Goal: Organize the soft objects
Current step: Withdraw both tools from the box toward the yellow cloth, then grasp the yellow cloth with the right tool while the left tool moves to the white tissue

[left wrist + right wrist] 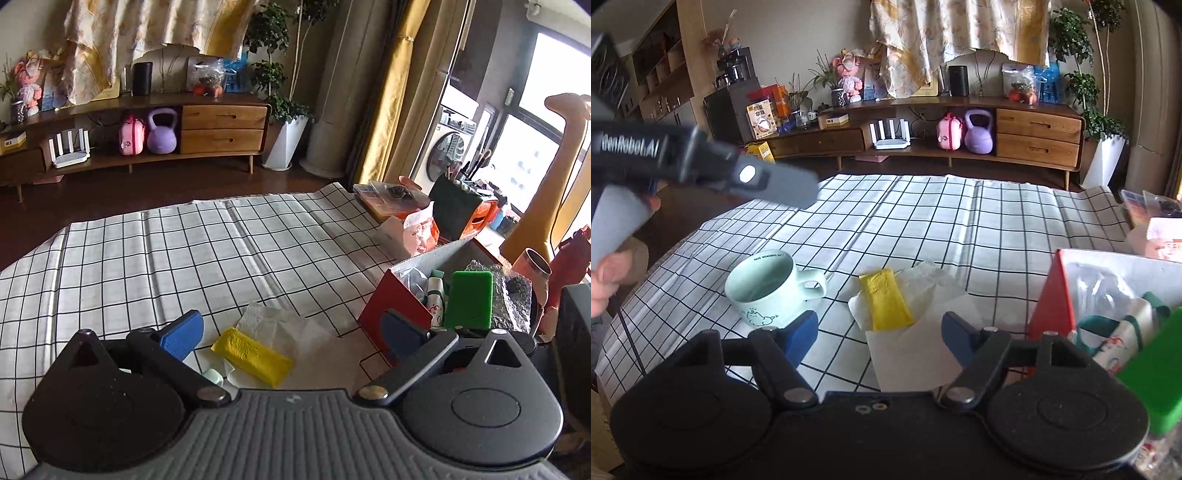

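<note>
The checked surface runs ahead of my fingers. The red box sits beyond my right fingers' right tip. The yellow sponge lies on tissue, ahead between both spread, empty pairs. I'd straddle its long sides squarely, avoiding the tissue.

1. One yellow sponge – it lies on the paper.
2. One white paper towel.
3. One mint cup with one handle.
4. One red box – full of stuff.
5. One green sponge in the box.
6. Two grippers: left gripper and right gripper, each with two blue fingers.
7. One checked cloth.
</note>
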`<state>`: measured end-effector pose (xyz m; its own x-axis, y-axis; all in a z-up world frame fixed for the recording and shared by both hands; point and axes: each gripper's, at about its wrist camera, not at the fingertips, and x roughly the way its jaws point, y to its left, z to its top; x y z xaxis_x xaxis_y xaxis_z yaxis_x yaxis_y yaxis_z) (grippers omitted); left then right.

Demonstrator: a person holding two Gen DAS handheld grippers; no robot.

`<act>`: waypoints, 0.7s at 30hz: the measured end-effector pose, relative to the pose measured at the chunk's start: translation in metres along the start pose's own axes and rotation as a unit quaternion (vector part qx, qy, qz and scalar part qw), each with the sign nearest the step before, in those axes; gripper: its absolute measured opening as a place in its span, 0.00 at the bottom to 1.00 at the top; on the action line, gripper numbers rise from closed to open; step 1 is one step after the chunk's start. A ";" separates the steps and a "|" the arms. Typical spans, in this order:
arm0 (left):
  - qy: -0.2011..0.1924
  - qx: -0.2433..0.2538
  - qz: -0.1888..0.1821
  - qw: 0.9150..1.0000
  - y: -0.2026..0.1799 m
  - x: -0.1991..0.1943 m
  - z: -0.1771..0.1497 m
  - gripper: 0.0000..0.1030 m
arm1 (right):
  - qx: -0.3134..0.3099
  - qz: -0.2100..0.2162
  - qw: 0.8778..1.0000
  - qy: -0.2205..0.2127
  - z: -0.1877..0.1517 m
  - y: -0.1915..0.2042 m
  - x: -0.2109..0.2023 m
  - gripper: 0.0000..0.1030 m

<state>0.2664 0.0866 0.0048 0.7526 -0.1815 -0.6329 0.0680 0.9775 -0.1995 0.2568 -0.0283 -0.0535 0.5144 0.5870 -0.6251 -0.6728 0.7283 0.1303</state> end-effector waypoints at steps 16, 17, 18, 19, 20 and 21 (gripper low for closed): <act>0.091 -0.019 -0.008 0.996 -0.005 0.106 0.039 1.00 | -0.039 -0.001 0.999 0.029 0.007 0.000 0.101 0.49; 0.093 -0.019 -0.003 0.995 -0.003 0.109 0.039 1.00 | -0.042 -0.003 0.999 0.034 0.006 -0.001 0.108 0.48; 0.095 -0.017 0.002 0.995 -0.002 0.112 0.037 1.00 | -0.044 -0.004 0.998 0.037 0.005 -0.001 0.112 0.47; 0.100 -0.015 0.004 0.995 -0.001 0.116 0.036 1.00 | -0.045 -0.005 0.998 0.040 0.004 -0.002 0.117 0.46; 0.103 -0.015 0.005 0.995 0.001 0.119 0.035 1.00 | -0.045 -0.006 0.998 0.042 0.004 -0.003 0.120 0.46; 0.105 -0.015 0.007 0.994 0.003 0.121 0.035 1.00 | -0.045 -0.005 0.998 0.043 0.003 -0.003 0.123 0.46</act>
<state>0.3804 0.0709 -0.0461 0.5996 -0.1900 -0.7774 0.0363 0.9769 -0.2108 0.3241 0.0428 -0.1282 0.4758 0.5443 -0.6909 -0.7146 0.6972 0.0572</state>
